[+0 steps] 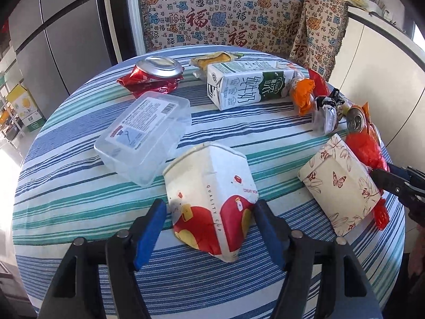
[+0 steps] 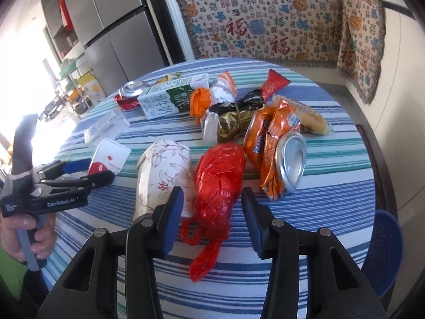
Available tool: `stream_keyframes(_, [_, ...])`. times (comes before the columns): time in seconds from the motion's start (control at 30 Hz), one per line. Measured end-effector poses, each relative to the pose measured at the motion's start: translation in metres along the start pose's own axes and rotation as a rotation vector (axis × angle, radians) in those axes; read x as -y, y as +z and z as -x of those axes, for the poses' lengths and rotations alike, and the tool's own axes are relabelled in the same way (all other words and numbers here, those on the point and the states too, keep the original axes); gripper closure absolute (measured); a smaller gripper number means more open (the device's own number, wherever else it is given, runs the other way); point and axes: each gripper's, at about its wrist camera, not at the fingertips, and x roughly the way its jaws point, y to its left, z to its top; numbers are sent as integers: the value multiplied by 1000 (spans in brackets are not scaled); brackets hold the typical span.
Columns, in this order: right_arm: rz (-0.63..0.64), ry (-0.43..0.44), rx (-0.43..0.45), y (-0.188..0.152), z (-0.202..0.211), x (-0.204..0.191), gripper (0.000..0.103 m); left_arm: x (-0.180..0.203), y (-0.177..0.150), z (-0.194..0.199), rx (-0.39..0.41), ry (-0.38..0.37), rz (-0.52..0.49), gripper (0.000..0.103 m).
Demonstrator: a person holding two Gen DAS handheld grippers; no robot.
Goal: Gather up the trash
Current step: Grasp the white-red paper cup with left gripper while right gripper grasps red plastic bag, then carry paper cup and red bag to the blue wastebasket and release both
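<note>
the round bench (image 1: 79,186) under a striped cloth carries scattered trash. a crushed red and white paper cup (image 1: 212,202) lies on its side between the jaws of the left gripper (image 1: 209,212), which stand part open at its flanks; whether the pads press it i cannot tell. a crumpled red plastic bag (image 2: 217,186) lies between the part-open jaws of the right gripper (image 2: 212,199), clear of both pads. a floral cup (image 2: 162,175) lies just beside the bag.
</note>
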Motion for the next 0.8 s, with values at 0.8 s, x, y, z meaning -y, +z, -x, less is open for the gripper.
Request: stream_keyframes(0.8, [-22, 15, 131, -16, 104, 13, 74, 75, -11, 118, 182, -141, -73, 72])
